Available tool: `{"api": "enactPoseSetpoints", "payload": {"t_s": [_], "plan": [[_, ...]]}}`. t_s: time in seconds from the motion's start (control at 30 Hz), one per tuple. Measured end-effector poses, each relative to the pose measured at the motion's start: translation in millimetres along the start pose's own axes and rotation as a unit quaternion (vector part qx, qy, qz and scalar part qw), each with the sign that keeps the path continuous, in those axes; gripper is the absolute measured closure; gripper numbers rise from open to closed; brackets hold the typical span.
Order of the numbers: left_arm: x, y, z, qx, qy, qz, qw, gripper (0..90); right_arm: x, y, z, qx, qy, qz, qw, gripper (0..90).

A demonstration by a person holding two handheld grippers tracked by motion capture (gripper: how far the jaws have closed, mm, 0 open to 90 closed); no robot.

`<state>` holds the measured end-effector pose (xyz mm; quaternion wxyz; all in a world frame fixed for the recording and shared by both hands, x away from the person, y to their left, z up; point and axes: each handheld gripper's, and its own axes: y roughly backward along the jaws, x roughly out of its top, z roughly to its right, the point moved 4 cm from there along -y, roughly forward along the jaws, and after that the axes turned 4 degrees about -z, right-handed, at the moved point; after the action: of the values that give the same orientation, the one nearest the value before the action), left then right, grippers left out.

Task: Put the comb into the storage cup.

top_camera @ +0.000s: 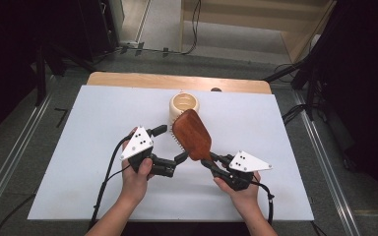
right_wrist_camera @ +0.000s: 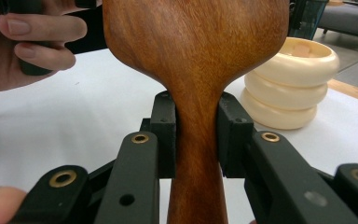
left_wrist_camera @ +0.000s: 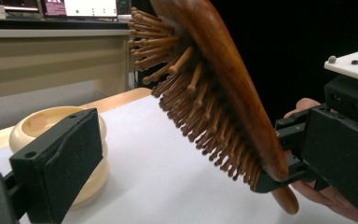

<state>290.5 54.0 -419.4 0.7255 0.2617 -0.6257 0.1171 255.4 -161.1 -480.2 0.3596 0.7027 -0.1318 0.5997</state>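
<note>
One stiff, smooth reddish-brown wooden paddle hairbrush [top_camera: 192, 134] we held by its narrow handle in our right gripper [right_wrist_camera: 196, 140]; our left gripper [top_camera: 172, 143], at nine o'clock, gaped empty.

I can read no words, brands or numbers anywhere from where I stand. The monitor screens [left_wrist_camera: 81, 7] on the far bench glow with windows, but their text is too small and blurred to make out.
</note>
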Motion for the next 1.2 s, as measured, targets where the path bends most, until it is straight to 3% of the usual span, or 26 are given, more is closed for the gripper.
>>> {"api": "enactPoseSetpoints", "payload": {"t_s": [0.53,0.8,1.2], "plan": [[2.0,-9.6,4.8,-0.004,0.039,-0.009,0.9992,0.0,2.2,-8.1,-13.9,0.014,0.005,0.003,0.9999,70.3],[2.5,-12.2,4.7,0.023,0.062,-0.019,0.9976,17.0,2.8,-11.5,-19.0,0.016,0.012,0.005,0.9998,70.3],[1.2,-17.7,7.1,0.008,0.078,-0.029,0.9965,29.3,2.7,-13.7,-22.2,0.011,0.014,0.009,0.9998,70.3]]}}
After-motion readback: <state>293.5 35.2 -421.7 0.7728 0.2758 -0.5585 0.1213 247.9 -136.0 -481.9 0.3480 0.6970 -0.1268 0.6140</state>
